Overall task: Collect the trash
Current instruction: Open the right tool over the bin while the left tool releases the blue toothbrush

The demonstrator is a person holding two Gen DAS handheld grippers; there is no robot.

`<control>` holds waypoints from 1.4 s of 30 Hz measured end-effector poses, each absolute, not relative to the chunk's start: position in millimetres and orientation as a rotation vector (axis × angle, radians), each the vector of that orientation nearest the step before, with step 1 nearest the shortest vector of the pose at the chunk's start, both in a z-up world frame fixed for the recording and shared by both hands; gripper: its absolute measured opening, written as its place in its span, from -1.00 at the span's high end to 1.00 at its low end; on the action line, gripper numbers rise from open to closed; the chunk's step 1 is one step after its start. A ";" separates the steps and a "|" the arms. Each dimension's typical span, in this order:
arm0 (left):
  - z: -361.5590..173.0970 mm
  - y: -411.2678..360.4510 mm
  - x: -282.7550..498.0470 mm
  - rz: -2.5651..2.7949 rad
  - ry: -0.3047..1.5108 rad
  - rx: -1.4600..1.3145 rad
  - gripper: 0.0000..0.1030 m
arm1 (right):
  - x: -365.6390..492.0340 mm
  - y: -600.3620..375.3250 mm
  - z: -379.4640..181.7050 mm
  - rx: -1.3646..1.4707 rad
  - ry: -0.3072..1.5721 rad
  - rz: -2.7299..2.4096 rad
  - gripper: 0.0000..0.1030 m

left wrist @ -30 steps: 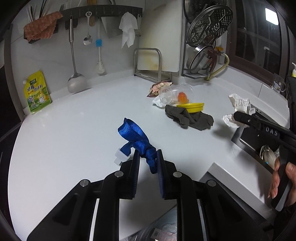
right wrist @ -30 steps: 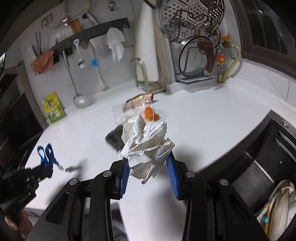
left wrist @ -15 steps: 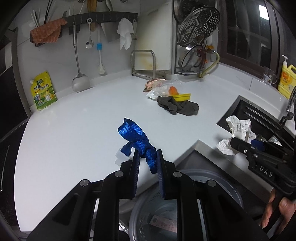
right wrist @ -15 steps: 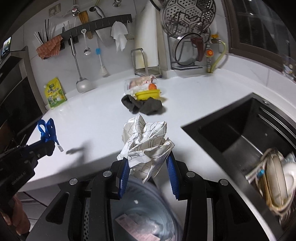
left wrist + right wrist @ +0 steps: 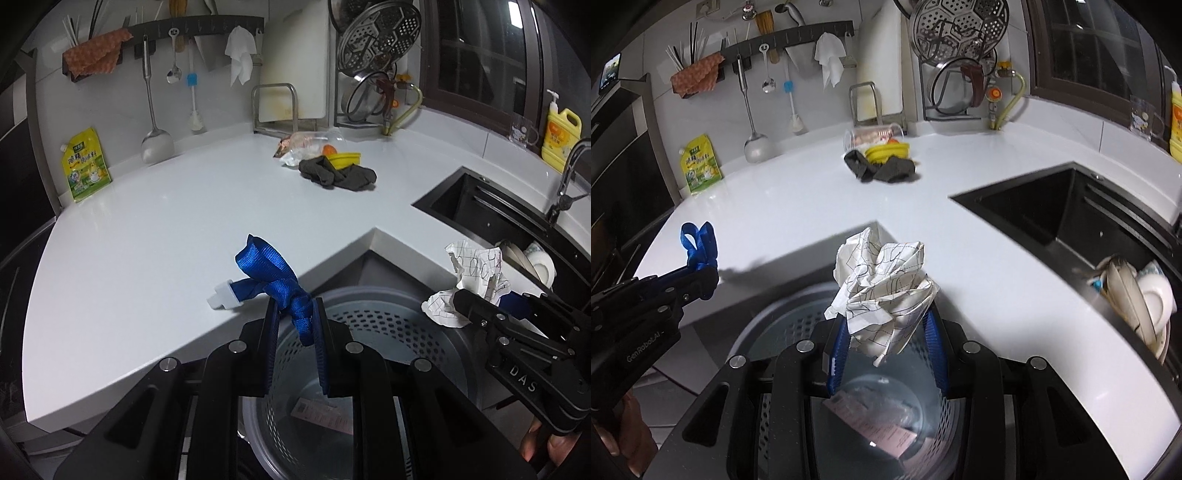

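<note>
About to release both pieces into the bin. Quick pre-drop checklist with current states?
1. Left gripper jaws clamped on blue strap: ok.
2. Right gripper jaws clamped on crumpled paper: ok.
3. Paper above the trash bin opening: ok.
4. Strap fully above the bin: not ok; its white clip end looks to be over the countertop.
5. Bin has room: ok, only a pink slip at the bottom.
6. The two grippers apart from each other: ok.
</note>
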State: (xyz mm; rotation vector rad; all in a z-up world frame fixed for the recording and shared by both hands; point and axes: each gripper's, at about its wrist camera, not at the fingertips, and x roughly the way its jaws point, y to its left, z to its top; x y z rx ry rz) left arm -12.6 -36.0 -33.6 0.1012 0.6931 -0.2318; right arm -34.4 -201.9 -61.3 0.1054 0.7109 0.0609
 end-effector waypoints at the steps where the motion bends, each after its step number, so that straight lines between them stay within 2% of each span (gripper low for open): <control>1: -36.0 -36.6 -14.7 -0.236 0.699 0.102 0.65 | -37.2 -201.5 -64.0 0.109 0.718 0.063 0.29; 25: -88.6 -50.0 -32.0 -0.314 0.838 0.113 0.64 | -62.5 -191.2 -113.8 0.098 0.831 0.090 0.27; 42: -107.4 -50.5 -26.8 -0.300 0.897 0.110 0.59 | -56.5 -192.0 -131.9 0.114 0.883 0.109 0.27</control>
